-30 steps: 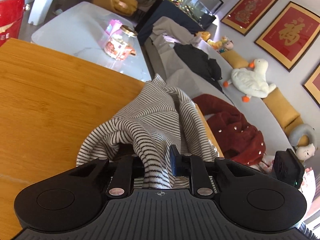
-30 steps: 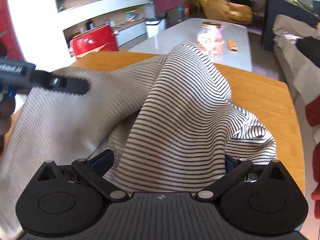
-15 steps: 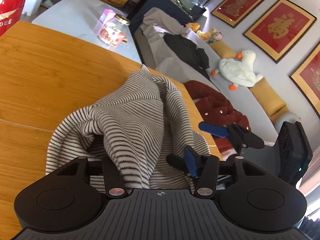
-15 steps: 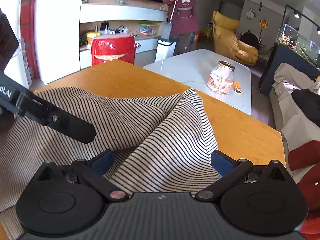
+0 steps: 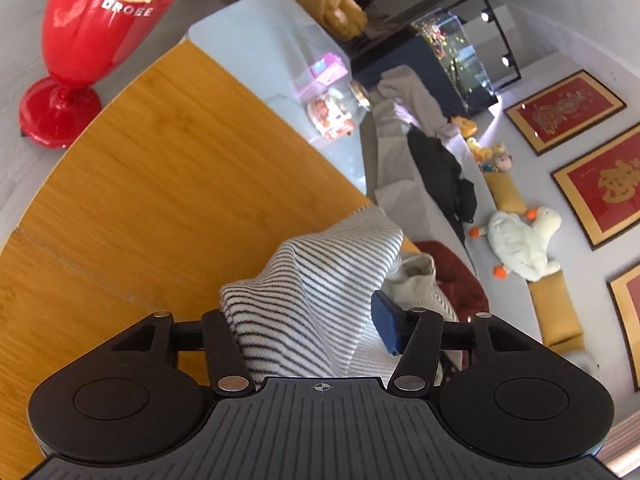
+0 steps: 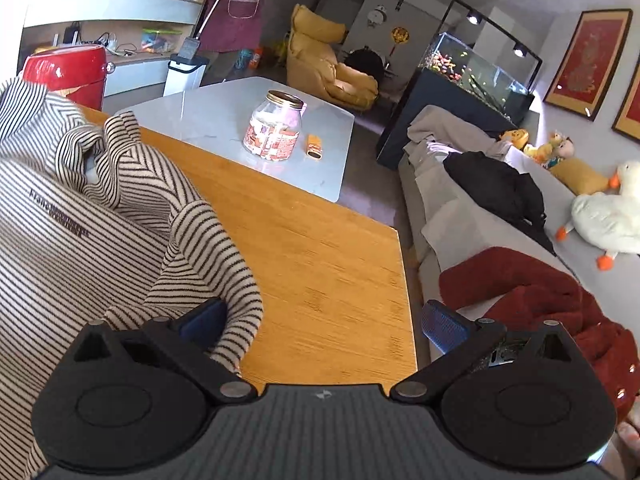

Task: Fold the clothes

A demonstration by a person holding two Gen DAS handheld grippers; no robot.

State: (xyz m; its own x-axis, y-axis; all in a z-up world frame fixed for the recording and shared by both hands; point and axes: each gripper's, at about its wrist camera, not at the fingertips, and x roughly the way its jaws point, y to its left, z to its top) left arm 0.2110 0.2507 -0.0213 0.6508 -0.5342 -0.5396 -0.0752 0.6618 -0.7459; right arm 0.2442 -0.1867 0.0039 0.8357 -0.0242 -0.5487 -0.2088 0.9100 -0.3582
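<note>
Striped shirt [image 6: 72,240] lies bunched on our wooden bench [image 6: 320,272]; our left claw [image 5: 308,320] pinches a fold of it, our right claw [image 6: 324,320] spread wide. Behind, a lidded glass jar [image 6: 276,128] holds pinkish contents

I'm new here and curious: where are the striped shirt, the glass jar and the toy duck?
striped shirt [image 6: 80,248], right wrist view, printed chest.
glass jar [image 6: 274,130], right wrist view, label.
toy duck [image 5: 520,246], left wrist view, white body.

Both wrist views look closely across the wooden table [image 5: 140,184] toward the sofa [image 6: 460,216].
</note>
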